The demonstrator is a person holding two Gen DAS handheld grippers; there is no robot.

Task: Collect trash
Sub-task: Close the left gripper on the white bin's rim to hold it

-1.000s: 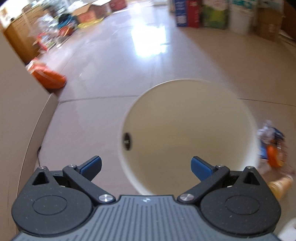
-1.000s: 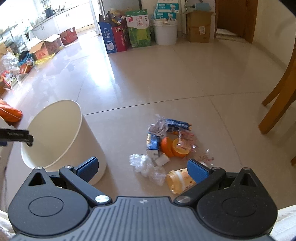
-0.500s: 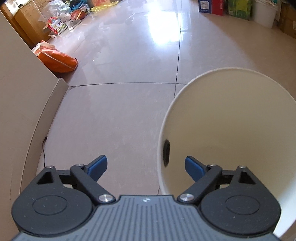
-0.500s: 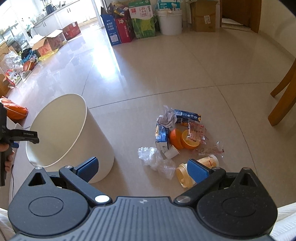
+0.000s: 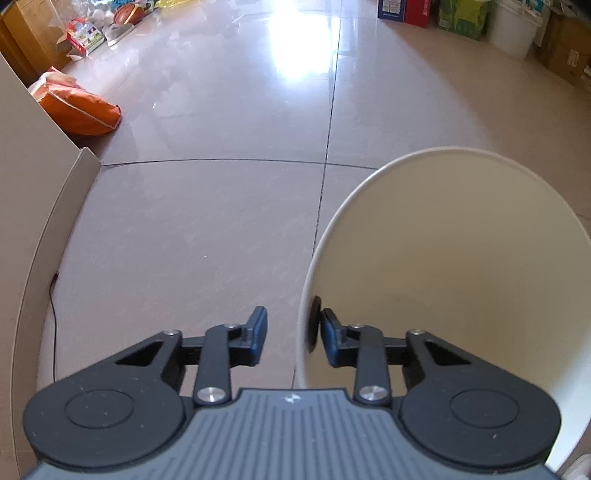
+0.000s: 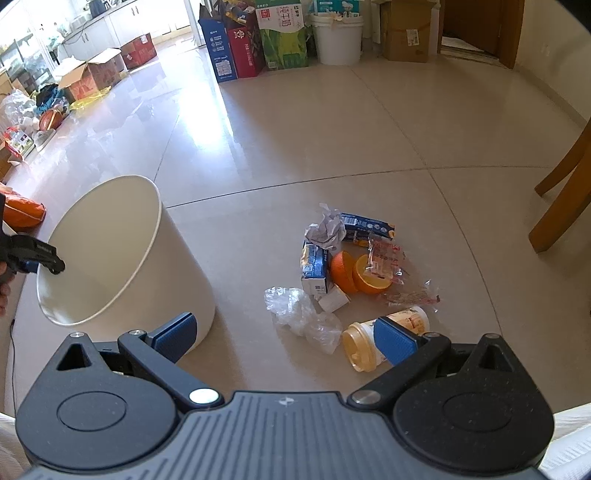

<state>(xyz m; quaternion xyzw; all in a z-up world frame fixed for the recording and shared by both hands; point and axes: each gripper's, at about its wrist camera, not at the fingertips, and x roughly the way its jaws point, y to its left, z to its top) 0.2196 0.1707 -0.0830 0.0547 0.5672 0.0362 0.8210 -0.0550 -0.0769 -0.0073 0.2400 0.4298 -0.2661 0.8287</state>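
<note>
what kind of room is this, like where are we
Probably a lived-in home's open living area, with a kitchen at the far end. Glossy floor tiles, white kitchen cabinets, stacked cardboard boxes along the wall and a wooden chair leg suggest it.

Bin (image 5: 461,258) bottom cut off; cup (image 6: 384,338) partly behind right tongs (image 6: 284,334).

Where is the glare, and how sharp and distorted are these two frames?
Left wrist view: sunlight glare whitens the far floor tiles; the bin rim and grout lines are sharp but bowed by the fisheye. Right wrist view: a window streak washes out the floor; the trash pile is crisp; dark corner vignetting.
</note>
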